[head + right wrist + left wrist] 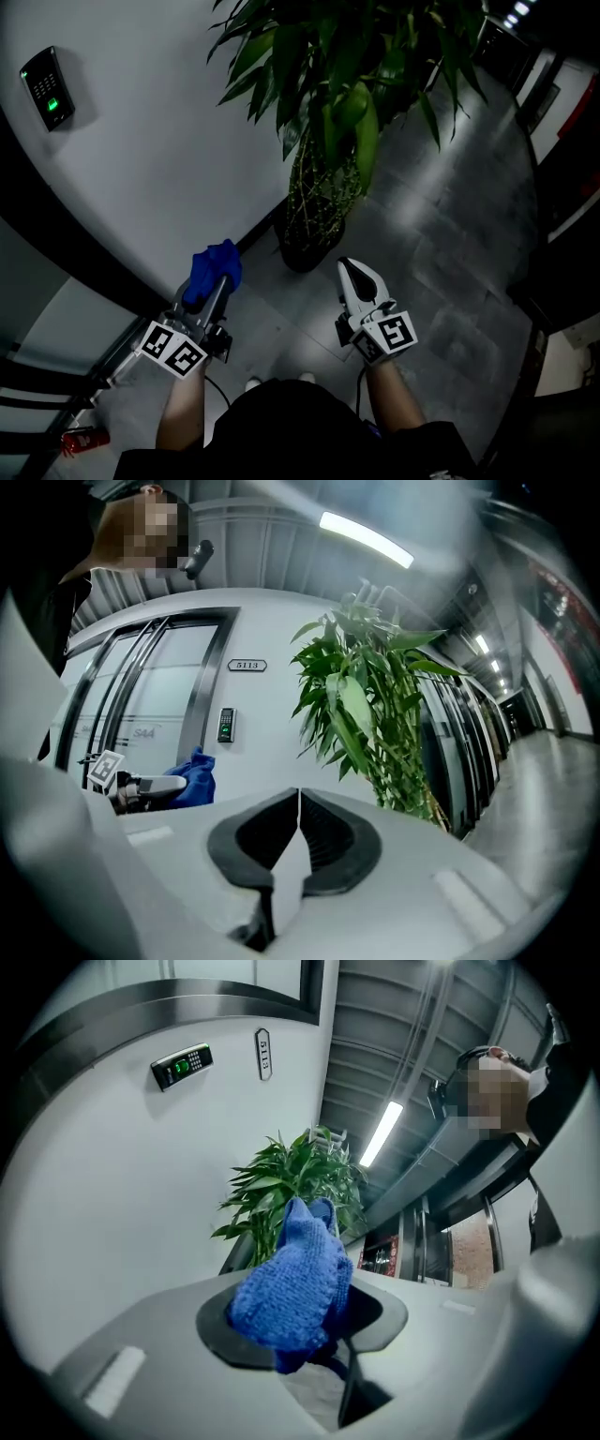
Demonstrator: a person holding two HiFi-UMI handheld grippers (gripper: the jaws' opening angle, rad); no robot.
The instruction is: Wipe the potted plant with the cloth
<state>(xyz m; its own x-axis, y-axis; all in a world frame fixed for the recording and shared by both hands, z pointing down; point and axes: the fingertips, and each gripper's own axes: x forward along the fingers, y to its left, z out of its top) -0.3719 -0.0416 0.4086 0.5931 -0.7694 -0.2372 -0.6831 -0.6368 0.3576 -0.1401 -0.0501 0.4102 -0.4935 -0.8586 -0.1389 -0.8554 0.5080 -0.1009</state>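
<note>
A tall potted plant (328,103) with long green leaves stands in a dark pot (305,246) on the grey floor by the white wall; it also shows as the plant (291,1180) ahead of the left gripper and the plant (366,705) in the right gripper view. My left gripper (214,274) is shut on a blue cloth (212,266), which bulges out of the jaws as the cloth (291,1283). My right gripper (356,274) is shut with nothing in it, its jaws pressed together (298,803). Both grippers hang short of the pot, left and right of it.
A keypad reader (47,88) is mounted on the white wall, with a room-number plate (263,1054) near it. Metal-framed glass doors (141,696) stand to the left. A red can (80,438) lies on the floor at lower left. A dark corridor (525,705) runs off to the right.
</note>
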